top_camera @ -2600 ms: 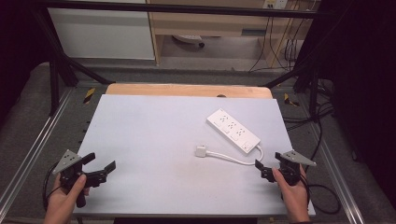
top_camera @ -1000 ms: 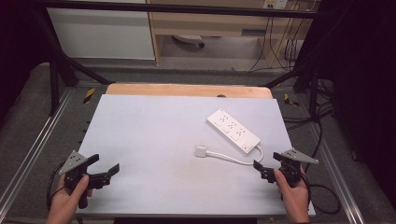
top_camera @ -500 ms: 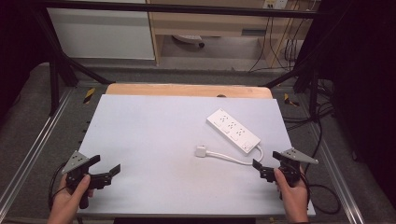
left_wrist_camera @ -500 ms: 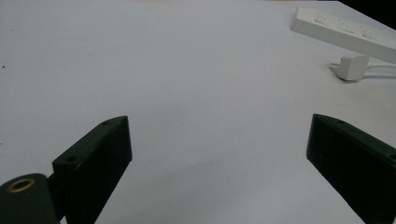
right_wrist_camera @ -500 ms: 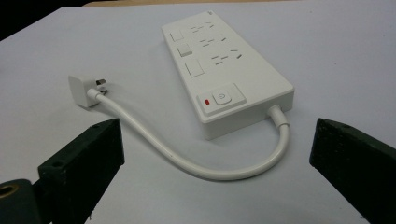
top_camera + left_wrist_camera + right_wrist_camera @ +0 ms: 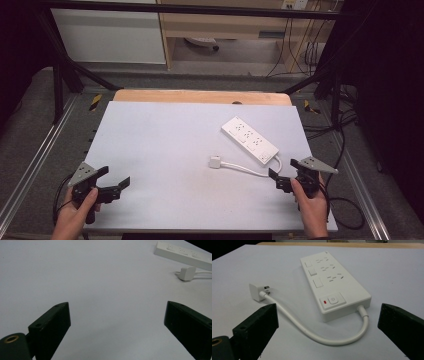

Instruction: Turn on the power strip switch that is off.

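On table [image 6: 165, 145], power strip [image 6: 249, 138] lies diagonal, cord end twd right gripper [image 6: 283, 181]

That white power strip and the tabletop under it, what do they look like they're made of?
The power strip looks like smooth moulded white plastic with a faint sheen; its cable seems rubbery. The tabletop has a matte pale sheet over what looks like wood, showing tan at the far edge.

Your right gripper [image 6: 327, 325] has its two black jaws spread wide, one at each lower corner, nothing between them but table [image 6: 399, 272]. Ahead lies a white power strip [image 6: 332, 285], flat, switch end with red indicator nearest you. Its white cable [image 6: 319, 338] leaves that end and loops across between the jaws to the plug [image 6: 258, 292], lying beside the strip, prongs toward it.
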Demonstrator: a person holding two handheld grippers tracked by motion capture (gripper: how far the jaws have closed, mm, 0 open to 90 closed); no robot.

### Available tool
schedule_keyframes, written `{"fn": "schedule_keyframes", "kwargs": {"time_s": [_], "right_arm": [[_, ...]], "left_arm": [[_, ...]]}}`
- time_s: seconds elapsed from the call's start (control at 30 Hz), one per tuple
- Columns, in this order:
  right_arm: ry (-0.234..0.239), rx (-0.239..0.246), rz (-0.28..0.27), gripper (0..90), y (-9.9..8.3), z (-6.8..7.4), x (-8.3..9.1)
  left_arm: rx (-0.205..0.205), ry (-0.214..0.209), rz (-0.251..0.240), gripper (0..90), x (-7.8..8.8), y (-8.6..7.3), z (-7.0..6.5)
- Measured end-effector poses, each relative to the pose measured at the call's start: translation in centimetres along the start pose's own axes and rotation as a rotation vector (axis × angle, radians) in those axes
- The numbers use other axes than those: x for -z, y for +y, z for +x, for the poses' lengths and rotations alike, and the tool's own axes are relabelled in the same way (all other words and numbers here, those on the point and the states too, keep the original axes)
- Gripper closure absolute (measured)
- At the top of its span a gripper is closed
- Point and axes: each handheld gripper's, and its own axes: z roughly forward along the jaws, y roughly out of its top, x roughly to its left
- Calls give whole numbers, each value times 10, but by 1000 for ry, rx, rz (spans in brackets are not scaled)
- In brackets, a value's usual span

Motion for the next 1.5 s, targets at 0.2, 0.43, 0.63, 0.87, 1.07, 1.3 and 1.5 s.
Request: {"fn": "schedule_keyframes", "kwargs": {"time_s": [0.2, 0.43, 0.63, 0.87, 1.07, 1.3, 1.5], "right_arm": [[7, 33, -31, 37, 9, 9, -3], [-15, 36, -82, 33, 10, 14, -3], [-15, 30, -78, 33, 16, 16, -2], [8, 44, -77, 30, 32, 20, -5], [8, 42, -92, 30, 47, 22, -11], [-3, 52, -128, 37, 73, 22, -22], [4, 68, -120, 36, 80, 25, -28]], "left_arm": [[-2, 11, 4, 70, -2, 1, 0], [-6, 3, 9, 70, -2, 0, -2], [-13, -6, 5, 70, -1, 0, -2], [-18, -9, 10, 70, -1, 0, -3], [-8, 1, 16, 72, -1, -1, 0], [-2, 3, 19, 72, -2, -2, 0], [5, 14, 25, 72, -2, -3, 1]]}}
